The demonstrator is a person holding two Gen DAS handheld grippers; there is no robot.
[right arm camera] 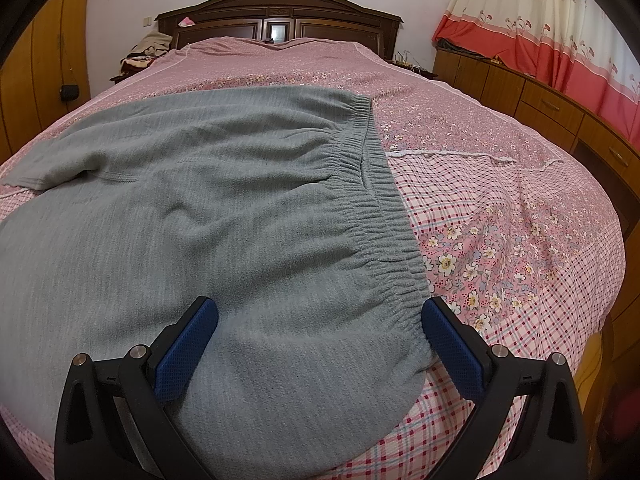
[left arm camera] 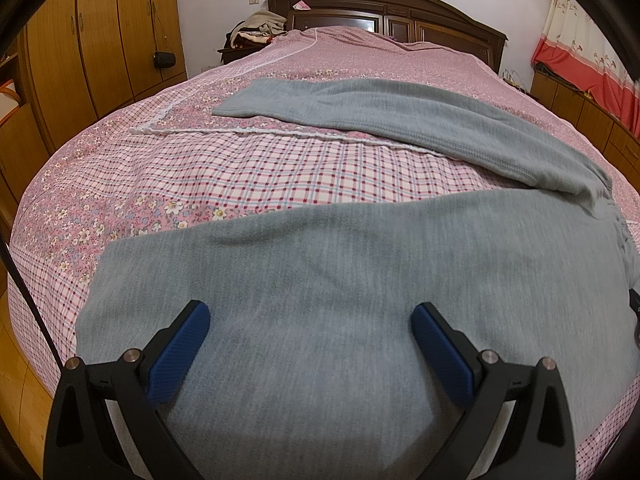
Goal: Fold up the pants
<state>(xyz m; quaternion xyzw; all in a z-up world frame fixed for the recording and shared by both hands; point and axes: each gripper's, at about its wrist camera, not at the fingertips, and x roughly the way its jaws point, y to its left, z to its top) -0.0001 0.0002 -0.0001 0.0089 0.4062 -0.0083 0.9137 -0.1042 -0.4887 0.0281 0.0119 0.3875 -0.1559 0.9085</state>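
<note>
Pants [right arm camera: 208, 216] lying spread, legs splayed apart, frame centre; no fold showing. You are holding left gripper [left arm camera: 310, 334] and right gripper [right arm camera: 320, 330] released, grasping nothing.

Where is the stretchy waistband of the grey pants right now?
In the right wrist view the waistband runs down the pants' right edge, ending beside the open right gripper on the pink bedspread.

The pants [right arm camera: 208, 220] are soft grey fleecy cloth, matt and slightly fuzzy, with a ribbed gathered waistband [right arm camera: 380, 200]. The bedspread [left arm camera: 280, 176] is thin matt printed cotton. Each tongs' pads [left arm camera: 178, 354] look like blue textured rubber on matt black plastic. The far headboard [right arm camera: 280, 12] is glossy dark wood.
</note>
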